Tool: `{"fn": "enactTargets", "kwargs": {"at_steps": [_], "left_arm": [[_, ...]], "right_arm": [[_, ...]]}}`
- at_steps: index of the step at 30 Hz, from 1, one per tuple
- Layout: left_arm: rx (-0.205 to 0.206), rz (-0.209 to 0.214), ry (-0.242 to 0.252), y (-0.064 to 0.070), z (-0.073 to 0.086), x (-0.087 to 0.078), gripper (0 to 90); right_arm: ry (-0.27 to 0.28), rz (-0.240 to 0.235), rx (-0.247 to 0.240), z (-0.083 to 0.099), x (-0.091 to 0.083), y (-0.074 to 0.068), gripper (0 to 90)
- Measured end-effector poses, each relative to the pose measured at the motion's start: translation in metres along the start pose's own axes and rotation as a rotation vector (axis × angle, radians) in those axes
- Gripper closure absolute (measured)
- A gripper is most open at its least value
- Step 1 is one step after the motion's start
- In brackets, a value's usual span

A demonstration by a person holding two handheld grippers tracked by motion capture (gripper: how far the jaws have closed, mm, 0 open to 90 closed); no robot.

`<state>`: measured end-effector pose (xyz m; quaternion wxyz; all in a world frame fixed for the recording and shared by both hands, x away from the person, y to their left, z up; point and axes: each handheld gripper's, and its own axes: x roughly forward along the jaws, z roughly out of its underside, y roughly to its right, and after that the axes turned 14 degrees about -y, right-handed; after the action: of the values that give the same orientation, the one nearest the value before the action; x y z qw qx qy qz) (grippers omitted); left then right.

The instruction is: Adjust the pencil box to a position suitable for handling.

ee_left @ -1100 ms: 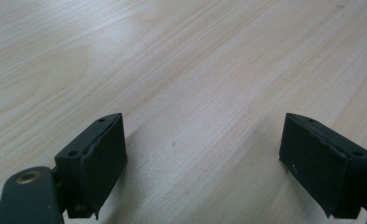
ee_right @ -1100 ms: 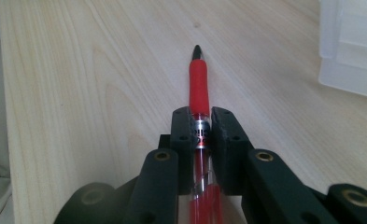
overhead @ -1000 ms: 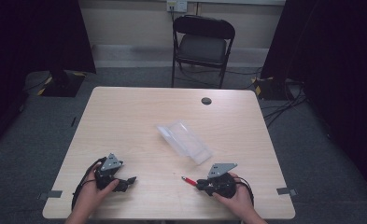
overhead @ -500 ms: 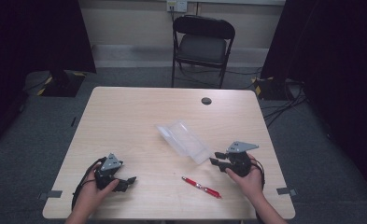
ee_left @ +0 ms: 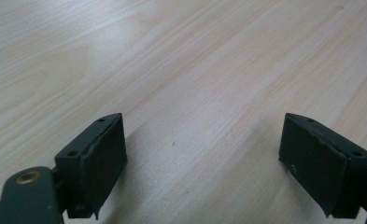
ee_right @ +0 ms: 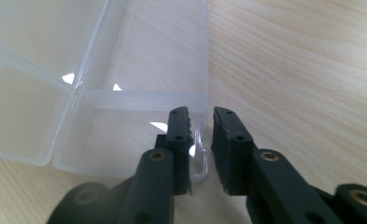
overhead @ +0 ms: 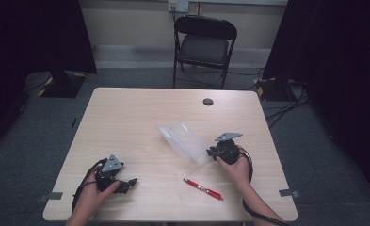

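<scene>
A clear plastic case [overhead: 182,141] lies open in the middle of the wooden table [overhead: 126,117]. My right gripper [overhead: 210,151] is at the case's near right corner. In the right gripper view its jaws stand narrowly apart, with the case [ee_right: 139,93] rim and latch tab between them, so the right gripper [ee_right: 202,116] is shut on that rim. A red pen [overhead: 202,189] lies loose on the table near the front edge, just left of my right forearm. At the front left my left gripper [overhead: 130,182] rests low over bare wood. That left gripper [ee_left: 204,140] is open wide and holds nothing.
A small dark round hole [overhead: 208,101] sits near the table's far edge. A black folding chair [overhead: 204,42] stands behind the table. Cables lie on the grey floor at the right. Bare wood stretches across the left and far parts of the table.
One second ago my right gripper held the red pen near the front edge. It let the pen go onto the table, moved up to the case and closed on its rim. The left gripper stayed put.
</scene>
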<state>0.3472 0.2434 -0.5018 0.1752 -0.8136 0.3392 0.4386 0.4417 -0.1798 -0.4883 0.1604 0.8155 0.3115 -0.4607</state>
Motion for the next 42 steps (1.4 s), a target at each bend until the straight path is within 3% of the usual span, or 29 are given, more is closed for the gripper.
{"fn": "enactTargets", "kwargs": {"at_steps": [2, 8, 18, 29, 42], "left_arm": [[0.000, 0.000, 0.000, 0.000, 0.000, 0.000, 14.4], [0.000, 0.000, 0.000, 0.000, 0.000, 0.000, 14.5], [-0.001, 0.001, 0.001, 0.000, 0.000, 0.000, 14.5], [-0.001, 0.000, 0.001, 0.000, 0.000, 0.000, 14.5], [-0.005, 0.003, 0.001, 0.000, 0.000, 0.000, 14.5]], "right_arm": [[0.004, -0.009, -0.008, 0.001, 0.001, -0.001, 83.7], [0.010, -0.041, -0.029, 0.004, 0.000, -0.007, 84.4], [0.013, -0.076, -0.091, 0.002, 0.003, -0.032, 86.1], [0.012, -0.093, -0.112, 0.008, 0.000, -0.032, 86.4], [0.007, -0.106, -0.099, 0.017, -0.007, -0.030, 85.9]]}}
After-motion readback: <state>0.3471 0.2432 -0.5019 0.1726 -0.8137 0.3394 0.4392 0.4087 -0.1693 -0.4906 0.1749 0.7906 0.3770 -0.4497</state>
